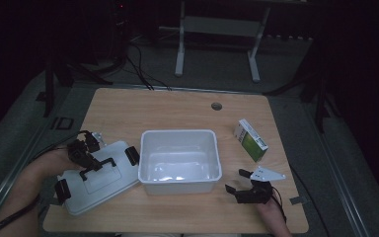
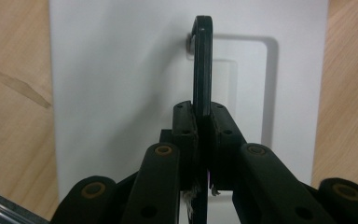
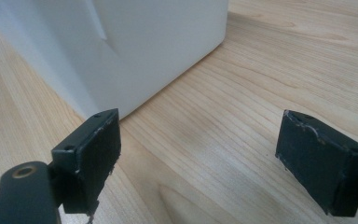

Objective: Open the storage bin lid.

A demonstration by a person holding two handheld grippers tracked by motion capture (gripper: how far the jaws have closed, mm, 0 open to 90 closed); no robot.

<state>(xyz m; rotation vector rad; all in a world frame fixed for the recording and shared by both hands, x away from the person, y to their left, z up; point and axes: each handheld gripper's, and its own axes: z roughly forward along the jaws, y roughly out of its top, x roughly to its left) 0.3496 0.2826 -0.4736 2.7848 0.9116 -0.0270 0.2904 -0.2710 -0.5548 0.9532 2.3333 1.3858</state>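
Observation:
A white open bin stands mid-table and looks empty. Left of it lies its white lid, flat on the wood, with a black handle and black latches at two ends. My left gripper is shut on that handle; in the left gripper view the handle rises upright between the closed pads above the lid. My right gripper rests low on the table right of the bin, open and holding nothing. The right gripper view has its tips apart, with the bin wall just ahead on the left.
A green and white carton lies to the right of the bin, beyond the right gripper. A round cable hole sits near the table's far edge. Bare wood stretches ahead of the right gripper.

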